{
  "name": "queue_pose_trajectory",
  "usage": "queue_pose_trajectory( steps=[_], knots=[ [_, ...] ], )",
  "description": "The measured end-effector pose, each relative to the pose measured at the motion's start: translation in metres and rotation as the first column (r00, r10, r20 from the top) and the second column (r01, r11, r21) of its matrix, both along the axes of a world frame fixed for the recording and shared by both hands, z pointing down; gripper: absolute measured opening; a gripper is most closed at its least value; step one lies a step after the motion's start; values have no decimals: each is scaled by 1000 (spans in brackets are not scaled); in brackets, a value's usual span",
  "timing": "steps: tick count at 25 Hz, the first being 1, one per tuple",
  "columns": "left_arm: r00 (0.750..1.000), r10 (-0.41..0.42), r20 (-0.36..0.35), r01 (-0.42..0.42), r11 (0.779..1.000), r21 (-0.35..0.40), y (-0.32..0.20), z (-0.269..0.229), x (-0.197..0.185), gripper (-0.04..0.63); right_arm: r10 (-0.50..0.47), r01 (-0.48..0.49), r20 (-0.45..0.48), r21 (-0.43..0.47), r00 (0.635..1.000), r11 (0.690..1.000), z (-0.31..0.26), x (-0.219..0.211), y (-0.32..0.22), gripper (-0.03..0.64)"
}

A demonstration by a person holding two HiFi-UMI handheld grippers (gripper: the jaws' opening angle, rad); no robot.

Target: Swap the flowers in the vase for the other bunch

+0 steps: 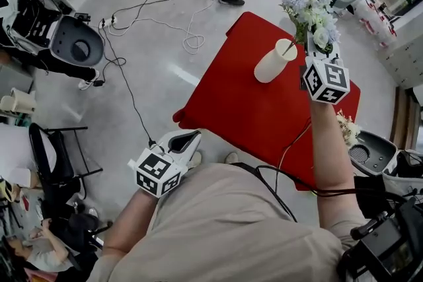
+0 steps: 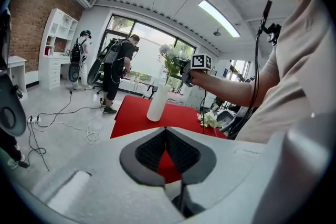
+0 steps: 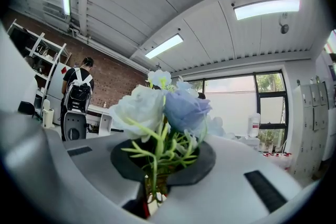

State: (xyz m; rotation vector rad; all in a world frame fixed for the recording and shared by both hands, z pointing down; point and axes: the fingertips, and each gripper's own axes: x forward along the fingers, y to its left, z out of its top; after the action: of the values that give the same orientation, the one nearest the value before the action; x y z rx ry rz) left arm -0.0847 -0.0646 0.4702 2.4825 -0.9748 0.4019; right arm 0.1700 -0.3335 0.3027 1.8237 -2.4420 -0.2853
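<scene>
Right gripper: clenched on pale bouquet stems; blooms stood at white vase's one o'clock. Left gripper: jaws together, empty. Second bunch: lay on red table, vase's four o'clock.

Red table, cream-white vase, pale blue and white flowers with green stems.
</scene>
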Motion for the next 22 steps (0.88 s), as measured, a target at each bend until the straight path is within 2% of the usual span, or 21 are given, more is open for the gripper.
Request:
queue_pose_trajectory(
  steps=[14, 22],
  knots=[
    [1000, 10, 14, -9, 1000, -12, 5, 7, -7, 8, -34, 30, -52, -71, 998, 997, 60, -13, 7, 71],
    [1000, 21, 14, -20, 1000, -14, 3, 6, -11, 8, -46, 39, -52, -125, 998, 991, 86, -19, 11, 143]
  ],
)
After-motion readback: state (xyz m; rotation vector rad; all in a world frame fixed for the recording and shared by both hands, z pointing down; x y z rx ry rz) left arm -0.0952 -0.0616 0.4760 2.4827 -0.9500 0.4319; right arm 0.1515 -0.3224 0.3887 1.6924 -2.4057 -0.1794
